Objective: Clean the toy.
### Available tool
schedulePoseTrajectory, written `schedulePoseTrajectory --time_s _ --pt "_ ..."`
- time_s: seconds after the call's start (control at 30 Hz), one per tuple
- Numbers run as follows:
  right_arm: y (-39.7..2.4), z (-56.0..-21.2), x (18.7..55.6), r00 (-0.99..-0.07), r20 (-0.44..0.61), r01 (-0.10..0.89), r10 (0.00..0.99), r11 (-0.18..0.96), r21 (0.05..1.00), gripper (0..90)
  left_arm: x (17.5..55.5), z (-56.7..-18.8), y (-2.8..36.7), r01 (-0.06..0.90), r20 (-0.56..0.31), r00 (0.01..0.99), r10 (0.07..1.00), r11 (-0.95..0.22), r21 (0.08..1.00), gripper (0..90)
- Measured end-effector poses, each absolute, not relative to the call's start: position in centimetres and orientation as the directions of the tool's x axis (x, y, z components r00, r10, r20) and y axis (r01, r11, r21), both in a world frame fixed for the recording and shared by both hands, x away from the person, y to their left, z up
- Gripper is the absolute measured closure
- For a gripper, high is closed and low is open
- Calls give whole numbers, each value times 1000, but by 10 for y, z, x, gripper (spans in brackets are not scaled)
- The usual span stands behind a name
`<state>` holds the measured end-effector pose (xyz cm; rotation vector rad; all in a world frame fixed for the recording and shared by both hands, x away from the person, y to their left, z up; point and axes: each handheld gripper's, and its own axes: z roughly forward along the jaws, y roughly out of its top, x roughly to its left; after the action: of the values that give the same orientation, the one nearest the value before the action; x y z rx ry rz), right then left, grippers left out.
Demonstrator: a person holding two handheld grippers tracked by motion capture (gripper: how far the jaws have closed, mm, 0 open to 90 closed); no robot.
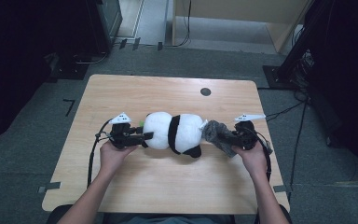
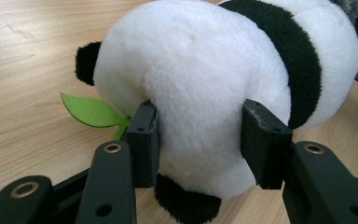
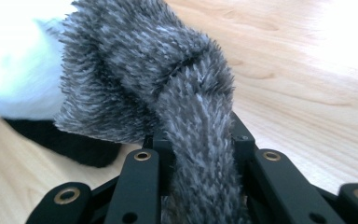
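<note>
Panda plush [image 1: 175, 133] lies on its side at the middle of the wooden table [image 1: 168, 186], head to the left, body running left to right.

My left gripper [image 1: 145, 136] is clamped on the panda's white head; in the left gripper view the two pads [image 2: 144, 140] dent the fur on either side, so the grip is firm. I judge this hold is there to anchor the toy so it does not slide while the other end is worked.

My right gripper [image 1: 230, 138] is clenched on a strip of grey furry fabric [image 1: 216, 134], pinched narrow between the jaws in the right gripper view [image 3: 198, 140]. The grey piece touches the right end of the panda; whether it is wrapped around the body or merely pressed against it I cannot tell. Holding it by a thin fold leaves the loose bulk free, which I read as a means to pull it along or off the plush.

Green felt leaf [image 2: 91, 111] sticks out at the head, flat on the wood, just beside my left jaw.

Count: panda 1; grey fabric piece 1; leaf 1; grippers 2, both gripping; round dark plug in the far tabletop [image 1: 205, 91] 1
</note>
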<state>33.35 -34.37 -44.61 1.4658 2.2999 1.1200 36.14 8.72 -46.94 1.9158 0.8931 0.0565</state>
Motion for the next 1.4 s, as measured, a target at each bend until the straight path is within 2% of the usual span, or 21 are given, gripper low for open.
schedulePoseTrajectory --time_s 0.27,0.6,0.8,0.97,1.1,1.4 --pt "-359 -457 351 -400 239 727 885 148 670 726 362 -470 87 556 -322 729 604 -247 794 520" --pt "-361 -481 373 -368 200 741 908 157 653 692 362 -470 88 553 -320 731 603 -248 795 516" --pt "-365 -491 379 -352 195 749 916 150 645 616 362 -471 88 550 -317 732 603 -248 798 506" --pt "-368 -491 378 -366 205 729 908 143 670 491 363 -471 88 549 -318 732 603 -244 799 482" --pt "-369 -484 376 -373 209 710 904 133 692 458 363 -472 90 552 -325 733 598 -243 798 442" --pt "-366 -469 366 -405 208 663 890 130 737 321 364 -473 91 541 -314 738 597 -246 805 335"
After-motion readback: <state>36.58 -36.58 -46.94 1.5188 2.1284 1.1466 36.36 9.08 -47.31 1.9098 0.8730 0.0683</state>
